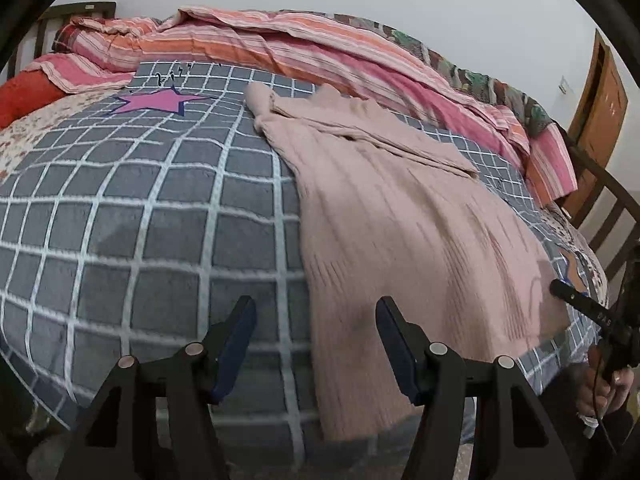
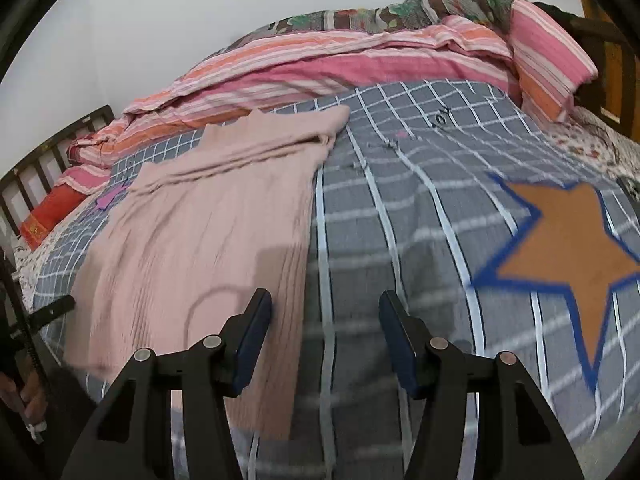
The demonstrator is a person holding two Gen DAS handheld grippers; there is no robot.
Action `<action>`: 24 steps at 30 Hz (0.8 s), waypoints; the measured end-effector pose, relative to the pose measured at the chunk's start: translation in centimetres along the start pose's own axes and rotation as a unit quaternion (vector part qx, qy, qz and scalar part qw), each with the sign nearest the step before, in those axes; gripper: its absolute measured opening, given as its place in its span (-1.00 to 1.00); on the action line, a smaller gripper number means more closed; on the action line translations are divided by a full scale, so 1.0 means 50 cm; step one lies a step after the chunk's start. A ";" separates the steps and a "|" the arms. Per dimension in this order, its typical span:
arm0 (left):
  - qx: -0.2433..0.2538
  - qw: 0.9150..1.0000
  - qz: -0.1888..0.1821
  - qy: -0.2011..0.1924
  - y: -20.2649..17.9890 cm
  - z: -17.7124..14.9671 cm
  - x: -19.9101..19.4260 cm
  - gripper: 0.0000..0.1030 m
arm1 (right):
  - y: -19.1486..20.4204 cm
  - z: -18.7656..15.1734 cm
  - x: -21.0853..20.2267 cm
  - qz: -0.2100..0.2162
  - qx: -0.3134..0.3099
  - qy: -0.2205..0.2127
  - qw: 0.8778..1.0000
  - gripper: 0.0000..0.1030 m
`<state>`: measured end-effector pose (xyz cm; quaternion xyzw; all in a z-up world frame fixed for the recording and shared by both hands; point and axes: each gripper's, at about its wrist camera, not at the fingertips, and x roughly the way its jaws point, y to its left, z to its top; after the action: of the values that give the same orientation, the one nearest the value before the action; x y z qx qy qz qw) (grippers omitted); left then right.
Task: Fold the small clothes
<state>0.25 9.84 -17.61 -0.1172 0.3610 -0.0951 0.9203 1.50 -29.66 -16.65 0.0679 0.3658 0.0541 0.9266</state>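
Note:
A pale pink ribbed knit garment [image 1: 400,220] lies flat on the grey checked blanket [image 1: 140,220], sleeves folded across its upper part, hem at the near bed edge. My left gripper [image 1: 316,312] is open and empty, above the garment's lower left edge. In the right wrist view the garment [image 2: 208,216] lies left of centre. My right gripper [image 2: 326,308] is open and empty, over the garment's lower right edge and the blanket [image 2: 420,220].
A striped pink and orange quilt [image 1: 300,52] is bunched along the far side of the bed. A red pillow [image 1: 28,96] lies far left. A purple star [image 1: 156,100] and an orange star [image 2: 568,240] are on the blanket. A wooden bed frame [image 1: 612,200] stands right.

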 end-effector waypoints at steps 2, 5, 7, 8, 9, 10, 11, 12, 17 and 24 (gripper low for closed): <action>-0.008 1.000 -0.004 -0.001 -0.001 -0.001 0.002 0.02 | 0.003 -0.015 -0.005 0.008 0.004 0.003 1.000 0.00; -0.021 1.000 -0.012 0.010 0.000 0.002 0.018 -0.35 | 0.012 -0.019 -0.002 0.008 -0.008 0.003 1.000 -0.08; -0.030 0.999 -0.018 0.017 -0.001 0.005 0.030 -0.55 | 0.021 -0.015 0.006 0.006 -0.015 0.005 1.000 -0.14; -0.035 0.999 -0.023 0.018 -0.001 0.005 0.032 -0.61 | 0.023 -0.012 0.011 0.006 -0.014 0.006 1.000 -0.22; -0.040 0.999 -0.026 0.018 0.000 0.006 0.034 -0.70 | 0.025 -0.009 0.017 0.008 -0.013 0.008 1.000 -0.30; -0.046 0.998 -0.032 0.018 0.001 0.005 0.035 -0.77 | 0.027 -0.007 0.020 0.010 -0.012 0.010 1.000 -0.37; -0.050 0.998 -0.037 0.017 0.002 0.006 0.035 -0.82 | 0.027 -0.005 0.021 0.020 -0.009 0.011 1.000 -0.64; -0.059 0.998 -0.037 0.007 0.009 0.007 0.026 -0.87 | 0.027 -0.004 0.020 0.032 -0.005 0.012 0.999 -0.90; -0.094 0.994 -0.044 -0.015 0.059 0.005 -0.008 -0.87 | -0.018 -0.002 -0.016 0.048 0.047 -0.018 0.998 -0.91; -0.067 0.997 -0.046 0.016 0.052 -0.013 -0.004 -0.75 | 0.001 -0.020 -0.008 0.036 0.013 0.011 0.999 -0.77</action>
<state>-0.09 12.27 -18.68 -0.1938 0.3755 -0.1146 0.8991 0.53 -29.60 -17.12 0.0921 0.3735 0.0834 0.9193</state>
